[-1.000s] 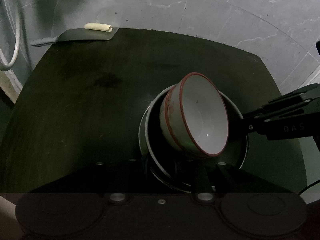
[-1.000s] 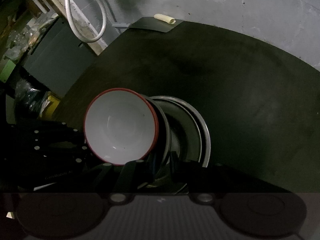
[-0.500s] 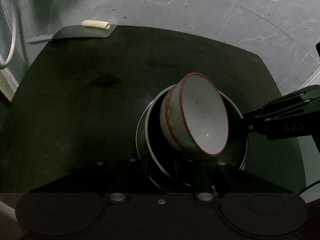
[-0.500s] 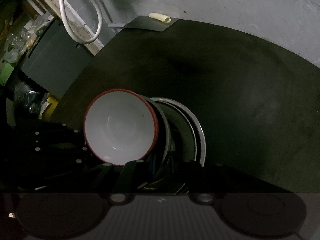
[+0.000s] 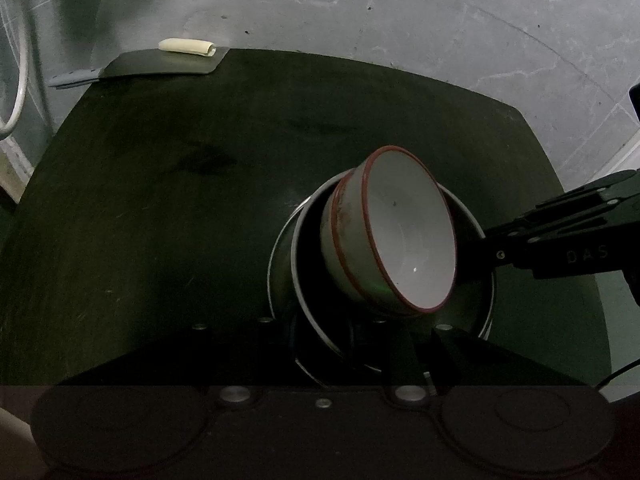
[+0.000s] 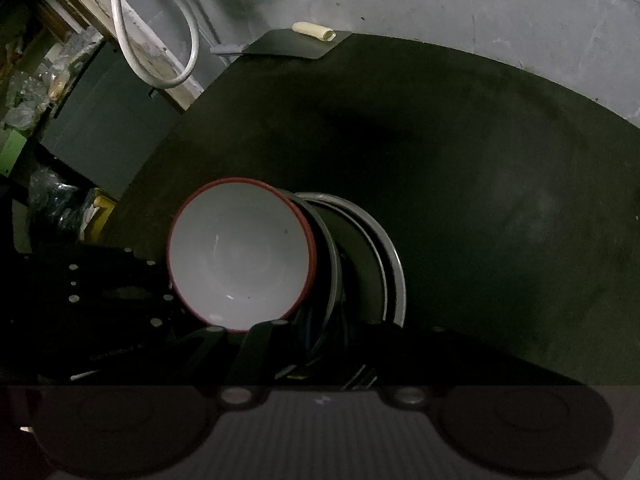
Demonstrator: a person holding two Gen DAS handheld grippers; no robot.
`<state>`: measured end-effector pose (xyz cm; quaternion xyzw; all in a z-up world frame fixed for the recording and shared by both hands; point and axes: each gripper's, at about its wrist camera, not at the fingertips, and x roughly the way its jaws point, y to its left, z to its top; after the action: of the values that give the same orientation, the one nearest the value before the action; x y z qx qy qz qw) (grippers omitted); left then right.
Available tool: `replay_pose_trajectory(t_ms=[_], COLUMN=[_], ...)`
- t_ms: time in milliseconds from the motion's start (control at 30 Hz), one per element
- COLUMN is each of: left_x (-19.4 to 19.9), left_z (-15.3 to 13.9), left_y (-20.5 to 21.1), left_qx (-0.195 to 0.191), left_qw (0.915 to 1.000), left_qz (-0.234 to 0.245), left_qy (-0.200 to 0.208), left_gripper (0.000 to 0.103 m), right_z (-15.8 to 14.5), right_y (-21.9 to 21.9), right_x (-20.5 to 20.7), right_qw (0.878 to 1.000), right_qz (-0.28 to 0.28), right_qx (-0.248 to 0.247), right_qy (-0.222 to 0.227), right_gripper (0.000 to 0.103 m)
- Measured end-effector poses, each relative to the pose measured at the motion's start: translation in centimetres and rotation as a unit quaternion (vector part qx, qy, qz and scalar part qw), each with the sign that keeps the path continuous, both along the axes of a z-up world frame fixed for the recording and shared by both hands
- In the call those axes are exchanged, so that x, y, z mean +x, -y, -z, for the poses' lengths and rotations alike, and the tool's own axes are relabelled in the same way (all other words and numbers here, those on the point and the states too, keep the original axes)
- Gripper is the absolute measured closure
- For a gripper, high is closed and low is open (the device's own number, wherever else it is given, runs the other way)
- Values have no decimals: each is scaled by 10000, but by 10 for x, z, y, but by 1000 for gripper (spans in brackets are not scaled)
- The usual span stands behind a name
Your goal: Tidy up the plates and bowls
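White red-rimmed bowls (image 5: pixel 404 236) are sitting nested on stacked dark plates (image 5: pixel 288 264) mid-table (image 5: pixel 160 200), both grippers, left gripper (image 5: pixel 416 354) and right gripper (image 6: pixel 320 344), pinching narrow on the plates' rims; stacking looking nearly finished.

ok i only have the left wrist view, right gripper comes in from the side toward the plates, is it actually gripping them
observer: yes. In the right wrist view the right gripper is closed on the near rim of the plate stack.
operator: anything past the table edge where the white cable hangs
observer: a dark box stands right by the table edge there, with cluttered bags behind it.
operator: how many plates under the bowl
observer: behind the bowl at least three rims show, fanned apart rather than flush.
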<state>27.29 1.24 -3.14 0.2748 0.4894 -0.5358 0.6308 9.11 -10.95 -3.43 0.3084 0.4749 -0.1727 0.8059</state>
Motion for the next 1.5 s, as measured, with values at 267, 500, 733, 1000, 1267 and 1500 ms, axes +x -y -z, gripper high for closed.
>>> replay_pose_trajectory(t_ms=[267,500,733,1000,1267,1500], left_x=[2,2,1,2,-1,-1], left_z=[1,3,6,7,9,10], left_y=[3,5,7,9,11,12], left_qx=[27,51,75,91,129,117], left_qw=[10000,9999,9998,9998,9997,9997], left_qz=[59,114,152,166,207,209], left_qy=[-23,-35,-43,-49,-19,-19], left_gripper=[81,81,81,81,81,81], right_z=[4,7,13,17,18,18], right_y=[3,4,5,8,10,10], right_x=[0,-1,2,6,3,-1], right_qw=[10000,9999,9998,9997,9997,9997], right_qz=[36,62,106,137,158,175], right_qx=[34,49,75,95,94,80], right_qy=[-33,-88,-149,-161,-132,-124], right_gripper=[87,87,87,86,86,85])
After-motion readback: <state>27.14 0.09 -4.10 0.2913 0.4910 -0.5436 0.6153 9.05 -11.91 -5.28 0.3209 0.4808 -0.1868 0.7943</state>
